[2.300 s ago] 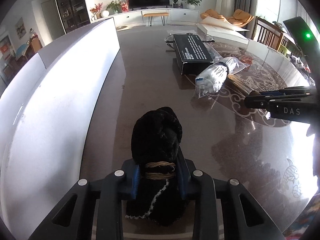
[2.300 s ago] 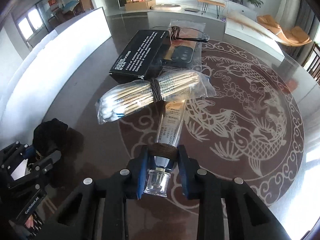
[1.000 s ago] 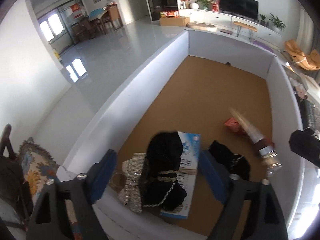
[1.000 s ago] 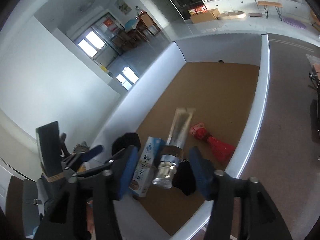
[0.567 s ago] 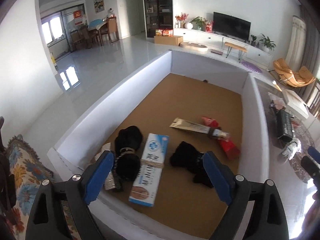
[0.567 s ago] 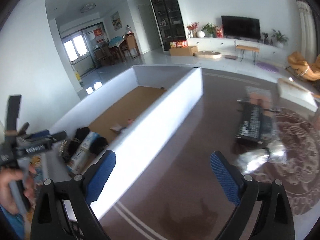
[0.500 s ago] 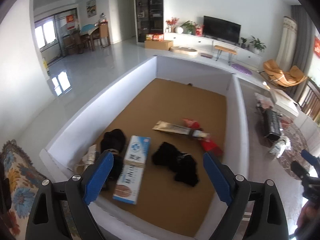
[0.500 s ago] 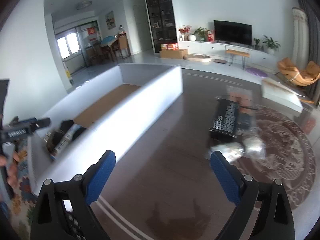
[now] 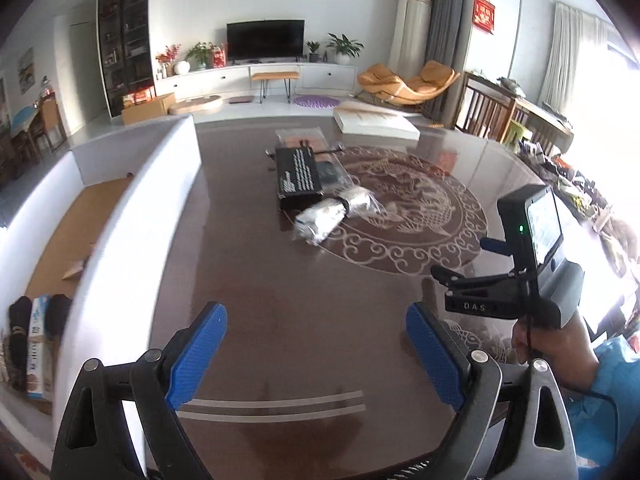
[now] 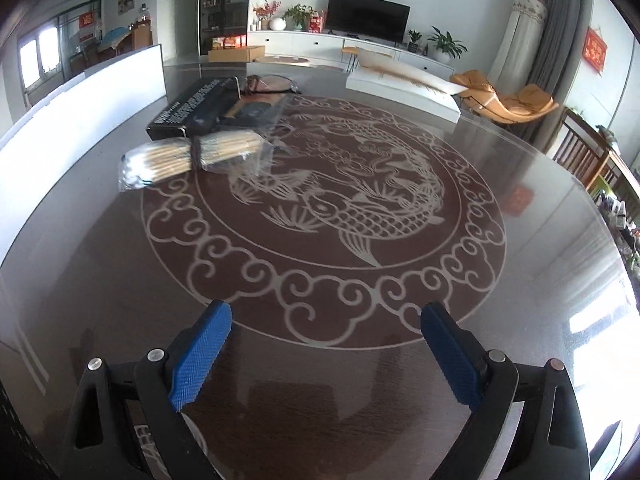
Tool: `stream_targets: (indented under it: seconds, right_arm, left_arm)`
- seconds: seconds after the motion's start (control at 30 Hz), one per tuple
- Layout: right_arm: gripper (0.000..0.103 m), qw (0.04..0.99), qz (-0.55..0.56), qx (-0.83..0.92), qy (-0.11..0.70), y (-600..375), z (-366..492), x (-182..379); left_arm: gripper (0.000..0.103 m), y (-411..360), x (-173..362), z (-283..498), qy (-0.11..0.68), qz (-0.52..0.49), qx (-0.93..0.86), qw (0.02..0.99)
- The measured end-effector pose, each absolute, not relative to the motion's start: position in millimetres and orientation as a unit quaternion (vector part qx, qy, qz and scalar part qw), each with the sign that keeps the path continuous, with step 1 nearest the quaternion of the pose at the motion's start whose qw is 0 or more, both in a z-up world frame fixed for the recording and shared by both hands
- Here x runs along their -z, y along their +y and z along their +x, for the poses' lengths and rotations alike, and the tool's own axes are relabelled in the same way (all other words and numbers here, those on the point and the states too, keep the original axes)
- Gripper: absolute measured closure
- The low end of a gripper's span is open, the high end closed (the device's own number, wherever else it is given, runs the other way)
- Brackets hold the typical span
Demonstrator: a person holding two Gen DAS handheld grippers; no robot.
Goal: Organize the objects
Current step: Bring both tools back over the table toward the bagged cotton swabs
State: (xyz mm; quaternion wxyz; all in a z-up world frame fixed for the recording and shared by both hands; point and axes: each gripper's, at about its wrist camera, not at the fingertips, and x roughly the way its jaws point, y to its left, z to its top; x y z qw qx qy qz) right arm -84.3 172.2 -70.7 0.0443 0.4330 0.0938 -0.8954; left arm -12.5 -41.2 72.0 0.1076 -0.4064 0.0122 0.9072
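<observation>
Both grippers empty over the table; the swab bag is your likely next pick.

Your left gripper [image 9: 316,348] and right gripper [image 10: 326,352] stand wide apart, nothing between them. The swab bag [image 10: 192,156] lies on the table [image 10: 520,280], touching the black box [image 10: 192,110]. It looks light, with slippery film; take it at the dark band around the middle.

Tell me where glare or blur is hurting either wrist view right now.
Left wrist view: window light blows out the right edge, behind the right gripper; the white box wall and bagged cotton swabs look motion-smeared. Right wrist view: sharper; the glossy table shows pale reflections, with glare at lower right, and fisheye bends the edges.
</observation>
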Motion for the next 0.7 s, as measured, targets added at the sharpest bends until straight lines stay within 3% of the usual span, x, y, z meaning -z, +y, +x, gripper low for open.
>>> stream_targets:
  seconds: [0.27, 0.47, 0.57, 0.7]
  right_arm:
    - [0.0, 0.043, 0.447, 0.891, 0.06, 183.3, -88.4, 74.7]
    - [0.0, 0.05, 0.456, 0.888, 0.036, 188.5, -91.1, 77.3]
    - [0.0, 0.05, 0.456, 0.888, 0.035, 188.7, -90.0, 76.9]
    - [0.0, 0.05, 0.456, 0.888, 0.035, 188.8, -90.1, 76.8]
  left_arm:
    - [0.011, -21.0, -2.3, -58.7, 0.032, -0.456, -0.886, 0.079]
    - [0.01, -23.5, 19.1, -79.0, 0.07, -0.464, -0.881, 0.066]
    - [0.01, -28.6, 22.7, -84.6, 0.053, -0.462, -0.882, 0.078]
    - [0.0, -35.7, 25.4, -85.8, 0.036, -0.456, -0.886, 0.069]
